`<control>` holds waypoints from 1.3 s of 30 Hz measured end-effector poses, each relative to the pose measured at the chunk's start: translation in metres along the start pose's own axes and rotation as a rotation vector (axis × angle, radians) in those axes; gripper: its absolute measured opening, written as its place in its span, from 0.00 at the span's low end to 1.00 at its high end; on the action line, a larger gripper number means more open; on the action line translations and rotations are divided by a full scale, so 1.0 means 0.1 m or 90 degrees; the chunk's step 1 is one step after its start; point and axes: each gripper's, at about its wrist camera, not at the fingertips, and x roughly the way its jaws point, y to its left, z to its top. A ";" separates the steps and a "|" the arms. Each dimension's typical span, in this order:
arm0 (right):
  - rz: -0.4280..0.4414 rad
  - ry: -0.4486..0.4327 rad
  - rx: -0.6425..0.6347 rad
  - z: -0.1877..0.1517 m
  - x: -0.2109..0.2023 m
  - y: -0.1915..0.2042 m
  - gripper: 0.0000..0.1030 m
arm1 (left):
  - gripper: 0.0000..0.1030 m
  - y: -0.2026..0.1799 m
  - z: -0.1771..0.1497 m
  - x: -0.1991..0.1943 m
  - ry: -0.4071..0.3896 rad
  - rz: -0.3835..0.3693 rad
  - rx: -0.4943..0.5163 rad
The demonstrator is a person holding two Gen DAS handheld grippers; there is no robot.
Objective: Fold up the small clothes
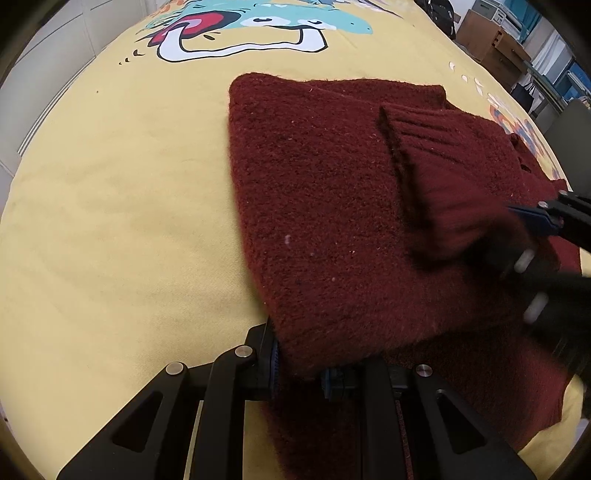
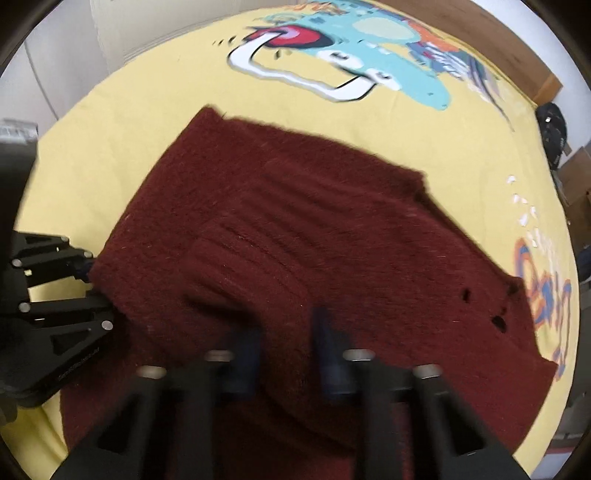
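Nearest the left wrist camera, the left claw point(image 1: 299, 363) has a thick folded edge of the dark red sweater point(image 1: 325, 206) between its two black fingers, which press the knit from either side; it grips the sweater's near left corner. From the right wrist view the same claw point(image 2: 96, 284) comes in from the left edge and meets the sweater's point(image 2: 314, 258) side where the fabric bulges against it.

Close under the right wrist camera, the right claw point(image 2: 286, 354) is blurred, its blue-padded fingers standing apart over the knit with sweater fabric showing in the gap, so it is open. A ribbed sleeve cuff point(image 2: 236, 258) lies folded across the body of the sweater just ahead of those fingers. From the left wrist view the right claw point(image 1: 532, 221) enters from the right, beside the sleeve point(image 1: 436, 166) that lies over the sweater's upper layer.

Beyond, the sweater lies spread on the yellow cloth point(image 1: 110, 221) that covers the table. Further back on that cloth is a printed cartoon figure point(image 1: 258, 26) in teal, red and white, and orange print point(image 2: 546, 295) shows at the sweater's right side.
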 end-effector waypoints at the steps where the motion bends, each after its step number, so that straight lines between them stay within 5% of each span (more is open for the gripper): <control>1: 0.014 -0.008 0.018 -0.01 -0.06 -0.09 0.18 | 0.15 0.01 0.00 0.00 0.000 0.000 -0.001; 7: 0.059 -0.053 0.155 -0.23 -0.46 -0.76 0.18 | 0.15 -0.11 0.10 0.11 0.003 0.010 -0.001; 17: 0.047 -0.078 0.301 -0.87 -0.76 -1.56 0.18 | 0.15 -0.20 0.10 0.12 0.003 0.028 0.005; 28: 0.045 -0.018 0.400 -1.51 -0.35 -2.04 0.11 | 0.15 -0.39 0.16 0.14 0.008 0.068 0.030; 39: 0.031 -0.043 0.434 -1.76 -0.43 -2.15 0.10 | 0.15 -0.51 0.15 0.14 0.011 0.088 0.051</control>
